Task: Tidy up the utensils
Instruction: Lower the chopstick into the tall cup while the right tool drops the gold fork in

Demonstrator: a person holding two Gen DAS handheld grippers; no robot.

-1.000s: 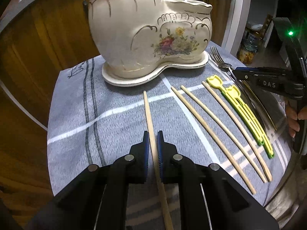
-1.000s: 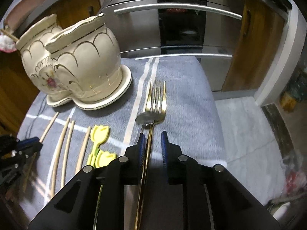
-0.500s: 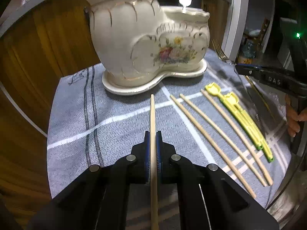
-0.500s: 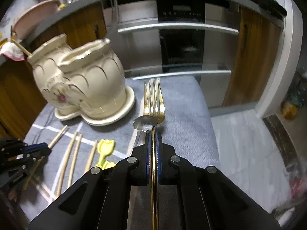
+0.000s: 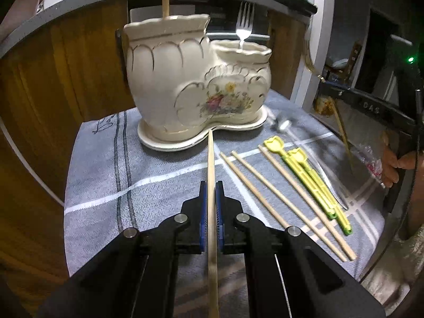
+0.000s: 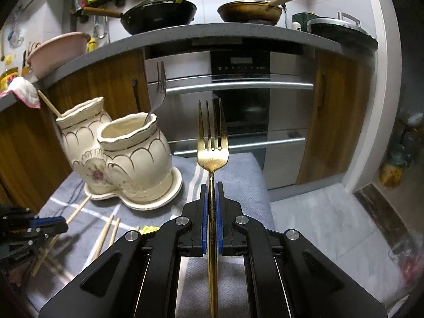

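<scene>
Both picks are made since a second ago: the wooden chopstick (image 5: 211, 185) is now lifted off the grey cloth (image 5: 106, 185), clamped in the left claw (image 5: 211, 198), and the gold fork (image 6: 212, 145) is raised, pinched by the right claw (image 6: 211, 206). Each looks ready for the ceramic holder (image 5: 196, 90), which already carries a silver fork (image 5: 245, 23) and a chopstick. Three chopsticks (image 5: 278, 193) and yellow tulip sticks (image 5: 304, 177) wait on the bench; the raised utensils could clash at the holder's rims.

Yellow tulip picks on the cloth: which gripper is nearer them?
Right, it seems. The right gripper hovers just past the yellow tulip picks, whose tip peeks beside its fingers. The left gripper is across three chopsticks.
</scene>
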